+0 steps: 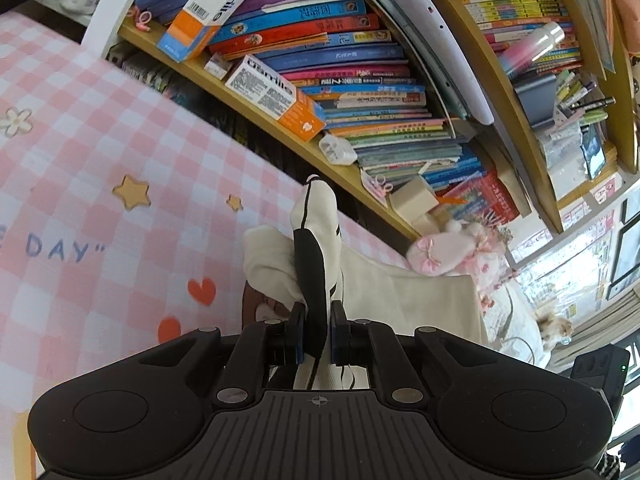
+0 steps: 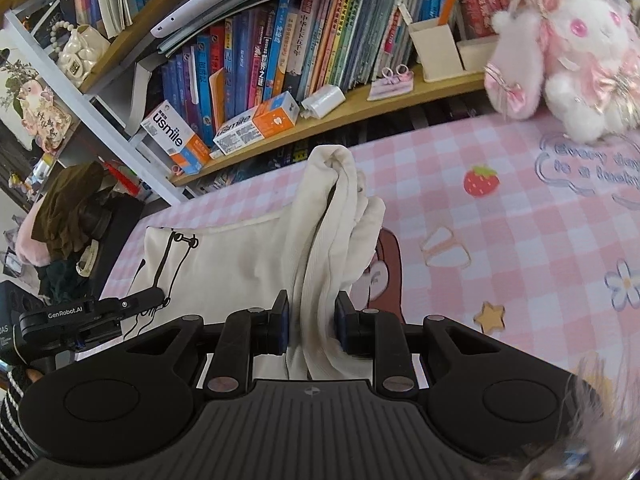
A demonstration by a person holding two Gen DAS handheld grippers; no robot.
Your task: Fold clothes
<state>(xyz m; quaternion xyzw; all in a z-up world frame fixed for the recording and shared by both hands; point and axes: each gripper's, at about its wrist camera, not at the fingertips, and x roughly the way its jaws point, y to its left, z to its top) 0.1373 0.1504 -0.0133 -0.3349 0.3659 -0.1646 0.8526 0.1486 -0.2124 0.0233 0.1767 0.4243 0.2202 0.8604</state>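
Lying across the pink checked tablecloth (image 2: 500,216), the cream garment (image 2: 240,252) is partly flat and partly lifted: its printed panel with a black line drawing rests on the cloth, while two bunches of fabric rise toward the cameras. In the left wrist view the same garment (image 1: 400,292) spreads to the right of the fingers.

Left gripper (image 1: 316,330): fingers closed on a raised fold of the garment that carries a black patch and black stripes; the fold stands upright between the pads (image 1: 298,334). This gripper also shows at the left edge of the right wrist view (image 2: 160,294), its tip touching the printed panel.

Right gripper (image 2: 312,326): fingers clamped on a thick gathered bunch of cream fabric, which runs up and away from the pads (image 2: 282,326) in long creases.

Surroundings: a wooden bookshelf (image 2: 360,104) runs along the far edge of the table, packed with upright books (image 2: 280,52) and two orange and white toothpaste boxes (image 2: 256,124). A pink and white plush toy (image 2: 572,52) sits on the tablecloth at the far right corner, well apart from the garment. A striped sleeve (image 2: 12,420) shows at the lower left.
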